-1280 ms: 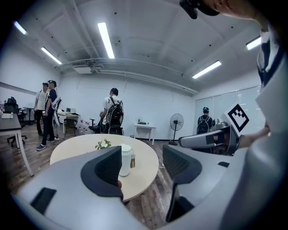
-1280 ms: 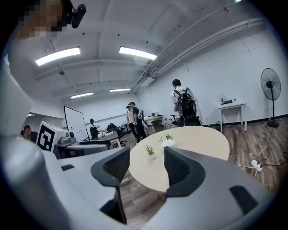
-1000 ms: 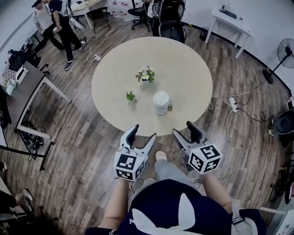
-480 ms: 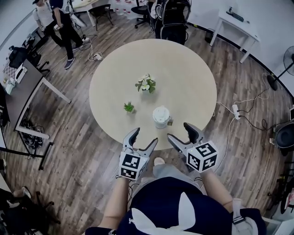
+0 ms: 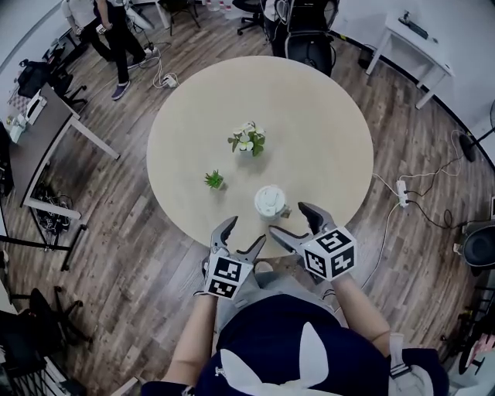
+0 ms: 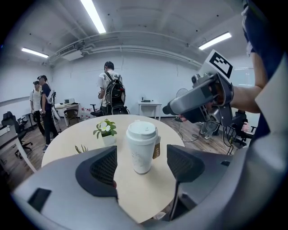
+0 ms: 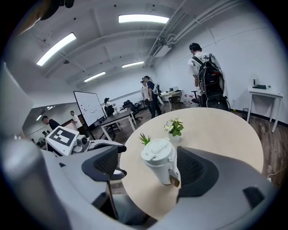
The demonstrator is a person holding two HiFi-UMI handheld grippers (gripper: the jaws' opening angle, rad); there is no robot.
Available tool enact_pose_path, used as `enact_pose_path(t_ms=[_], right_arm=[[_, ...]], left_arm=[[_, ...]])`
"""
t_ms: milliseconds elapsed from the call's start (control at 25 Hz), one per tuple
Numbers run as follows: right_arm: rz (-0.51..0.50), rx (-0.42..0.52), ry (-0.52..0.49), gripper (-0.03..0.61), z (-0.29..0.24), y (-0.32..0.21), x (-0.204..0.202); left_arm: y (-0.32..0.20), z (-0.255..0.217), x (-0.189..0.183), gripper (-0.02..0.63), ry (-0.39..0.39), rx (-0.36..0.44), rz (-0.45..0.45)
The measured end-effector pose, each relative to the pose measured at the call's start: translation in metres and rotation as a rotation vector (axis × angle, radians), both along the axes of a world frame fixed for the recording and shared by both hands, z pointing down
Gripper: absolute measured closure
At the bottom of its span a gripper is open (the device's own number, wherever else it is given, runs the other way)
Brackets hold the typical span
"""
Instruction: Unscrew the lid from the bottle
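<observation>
A white bottle [image 5: 270, 201] with a white lid and a small brown tag stands upright near the front edge of the round beige table [image 5: 325, 124]. It shows between the jaws in the left gripper view as the bottle [image 6: 142, 146] and in the right gripper view as the bottle [image 7: 161, 161], with nothing touching it. My left gripper [image 5: 237, 238] hangs open just short of the table edge. My right gripper [image 5: 292, 220] is over the table edge right of the bottle; its jaws are opening with nothing between them.
A white-flowered plant pot [image 5: 247, 140] sits at the table's middle and a small green plant [image 5: 213, 180] to its left. Chairs [image 5: 309, 35] stand behind the table, a grey desk [image 5: 39, 139] at the left. People [image 5: 108, 23] stand at the far left.
Both grippers have moved forward toward the bottle, the right one reaching over the table edge. The right jaws stand wider apart than before.
</observation>
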State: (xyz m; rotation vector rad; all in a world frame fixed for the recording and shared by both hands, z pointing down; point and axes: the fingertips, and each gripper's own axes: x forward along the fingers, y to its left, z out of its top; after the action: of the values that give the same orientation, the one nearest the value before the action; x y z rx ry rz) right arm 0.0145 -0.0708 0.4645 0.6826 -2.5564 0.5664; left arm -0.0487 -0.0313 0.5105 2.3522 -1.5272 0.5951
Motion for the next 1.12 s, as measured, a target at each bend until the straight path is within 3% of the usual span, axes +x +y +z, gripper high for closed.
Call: enact_pose_path(t_ms=[200, 440, 640, 920, 1120], right_arm=[[-0.003, -0.004, 0.035, 0.155, 0.013, -0.015, -0.014], [-0.02, 0.009, 0.123, 0.127, 0.03, -0.031, -0.039], [-0.022, -0.015, 0.205, 0.107, 0.047, -0.038, -0.045], [-0.031, -0.05, 0.269, 0.121, 0.065, -0.039, -0.047], [-0.011, -0.027, 0.3, 0.14, 0.069, -0.04, -0.048]], left_arm=[[-0.008, 0.027, 0.006, 0.284, -0.038, -0.054, 0.019], [-0.028, 0.055, 0.015, 0.282, -0.029, -0.108, 0.058], [-0.044, 0.077, 0.021, 0.282, -0.067, -0.136, 0.132], [-0.06, 0.096, 0.029, 0.282, -0.09, -0.136, 0.208], [-0.069, 0.099, 0.034, 0.282, -0.046, -0.117, 0.219]])
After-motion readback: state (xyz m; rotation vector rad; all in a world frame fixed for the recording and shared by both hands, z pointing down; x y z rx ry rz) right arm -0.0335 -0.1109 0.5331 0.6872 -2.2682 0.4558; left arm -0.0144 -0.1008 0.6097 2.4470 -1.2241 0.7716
